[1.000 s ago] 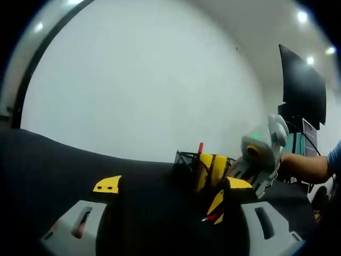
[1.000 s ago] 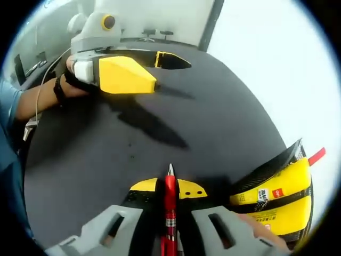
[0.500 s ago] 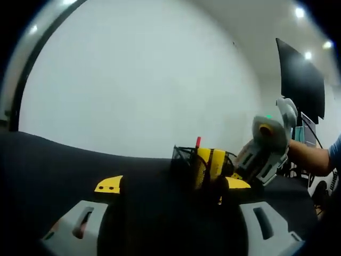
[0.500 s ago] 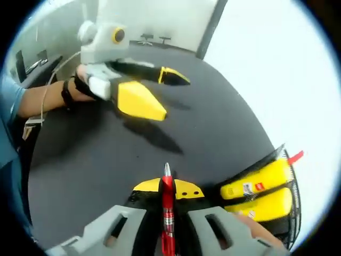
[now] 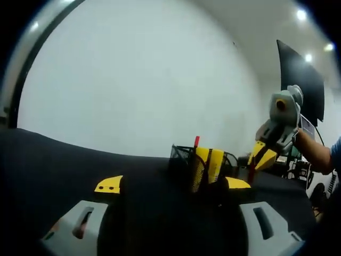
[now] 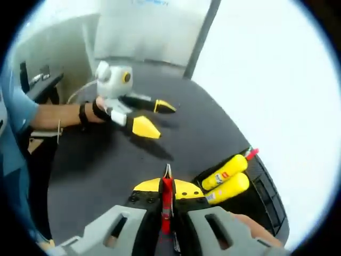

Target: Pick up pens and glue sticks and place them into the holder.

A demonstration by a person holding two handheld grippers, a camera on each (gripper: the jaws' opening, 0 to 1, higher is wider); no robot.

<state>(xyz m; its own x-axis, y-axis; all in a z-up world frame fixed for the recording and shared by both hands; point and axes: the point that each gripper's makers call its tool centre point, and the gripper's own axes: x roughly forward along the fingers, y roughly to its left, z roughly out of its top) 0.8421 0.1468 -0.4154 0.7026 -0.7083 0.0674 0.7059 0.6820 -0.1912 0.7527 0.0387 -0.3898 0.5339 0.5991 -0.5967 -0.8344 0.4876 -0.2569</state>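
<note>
1. Two hand-held grippers are at work. In the right gripper view, at the left, we see the left hand-held gripper (image 6: 152, 117) hovering over the dark worktop (image 6: 106, 160) with its yellow jaws spread and nothing between them.
2. Moving right in that view, our right hand-held gripper (image 6: 167, 194) is clenched on a red pen (image 6: 167, 205), tip pointing forward, high above the worktop.
3. Further right sits the black mesh holder (image 6: 266, 186), already carrying two yellow glue sticks (image 6: 228, 180) and something red-tipped at its far edge.
4. To finish this step well, we judge that we should swing the pen over the holder's open mouth, tip it nearer upright, aim for the free space beside the glue sticks, lower it past the rim, then let go.
5. In the left gripper view the holder (image 5: 205, 168) stands beyond our spread left jaws, with the right hand-held gripper (image 5: 261, 159) raised at its right.
6. Hard to make out: the pen's rear end is hidden between the jaws, the holder's far side is cut off, and we cannot tell how much room remains inside.
</note>
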